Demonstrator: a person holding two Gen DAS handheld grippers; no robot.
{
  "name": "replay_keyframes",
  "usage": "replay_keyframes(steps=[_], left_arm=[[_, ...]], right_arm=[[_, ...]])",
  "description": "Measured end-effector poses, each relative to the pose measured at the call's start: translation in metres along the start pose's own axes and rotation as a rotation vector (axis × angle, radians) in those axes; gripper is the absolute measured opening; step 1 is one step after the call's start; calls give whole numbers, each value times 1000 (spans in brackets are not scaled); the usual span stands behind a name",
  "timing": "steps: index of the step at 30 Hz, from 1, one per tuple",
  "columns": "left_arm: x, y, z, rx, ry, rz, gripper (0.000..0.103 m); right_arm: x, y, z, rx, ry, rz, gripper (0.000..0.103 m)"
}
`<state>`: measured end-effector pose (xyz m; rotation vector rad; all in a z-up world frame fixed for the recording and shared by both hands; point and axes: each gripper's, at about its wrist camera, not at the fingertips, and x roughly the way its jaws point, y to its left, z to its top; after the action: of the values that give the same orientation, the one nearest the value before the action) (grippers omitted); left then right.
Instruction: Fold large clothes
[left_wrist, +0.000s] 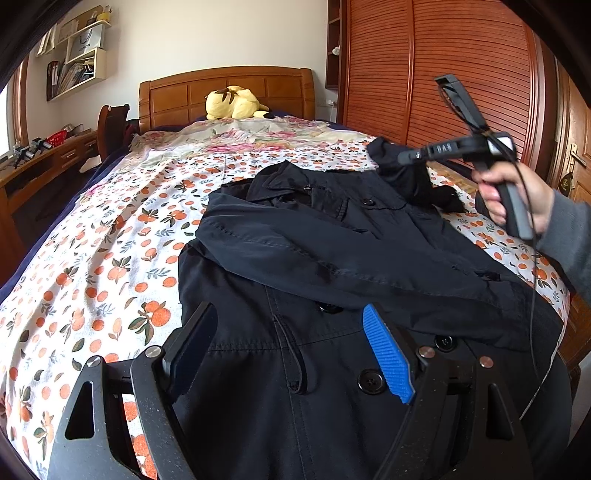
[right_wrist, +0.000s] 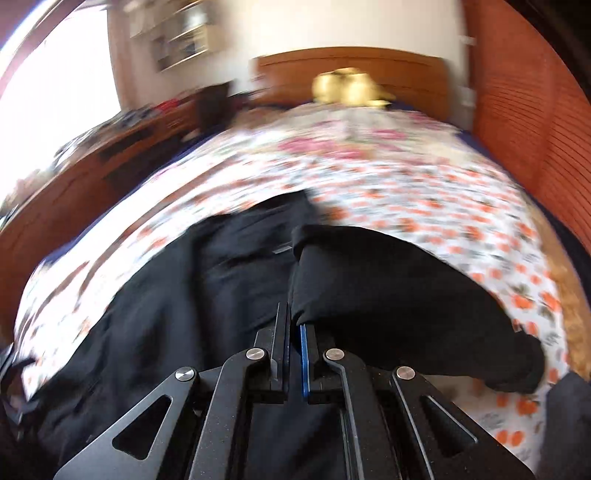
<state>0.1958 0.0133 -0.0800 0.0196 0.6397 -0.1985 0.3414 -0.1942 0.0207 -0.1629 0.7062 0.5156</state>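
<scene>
A black coat (left_wrist: 332, 266) lies front up on the bed, one sleeve folded across its chest. My left gripper (left_wrist: 295, 332) is open and empty just above the coat's lower front, near its buttons. My right gripper (left_wrist: 402, 157) is seen in the left wrist view at the coat's far right, shut on the other black sleeve (left_wrist: 402, 173) and holding it lifted above the bed. In the blurred right wrist view the right gripper (right_wrist: 294, 314) is shut with the black sleeve (right_wrist: 369, 280) pinched between its jaws, and the coat (right_wrist: 166, 295) spreads to the left.
The bed has an orange-print sheet (left_wrist: 110, 258) and a wooden headboard (left_wrist: 229, 92) with a yellow plush toy (left_wrist: 236, 103). A wooden wardrobe (left_wrist: 461, 74) stands on the right, a desk (left_wrist: 44, 158) on the left.
</scene>
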Motion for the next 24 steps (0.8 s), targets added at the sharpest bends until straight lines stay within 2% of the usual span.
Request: replay_keyframes(steps=[4,6,8,11,17,24], left_arm=[[-1,0,-1,0,0,2,82],[-2,-1,-2,1,1,0,82],[-4,0,-1,2,-4,0,82],[-5,1,-1,0,-9,-1,82],[-4,2,-1,0,-7,4,82],[-3,2,-2,2,0,11,82]], right_arm=[[13,23,-11,-51,99,-35,11],[12,21,-5,-55,101,-55,25],[4,19,8,-71,64,-83,47],[-12,6,26,-70,26,-168,67],[-3,-53,31,54,49,-322,69],[33,-138,22,283,97,-410,69]])
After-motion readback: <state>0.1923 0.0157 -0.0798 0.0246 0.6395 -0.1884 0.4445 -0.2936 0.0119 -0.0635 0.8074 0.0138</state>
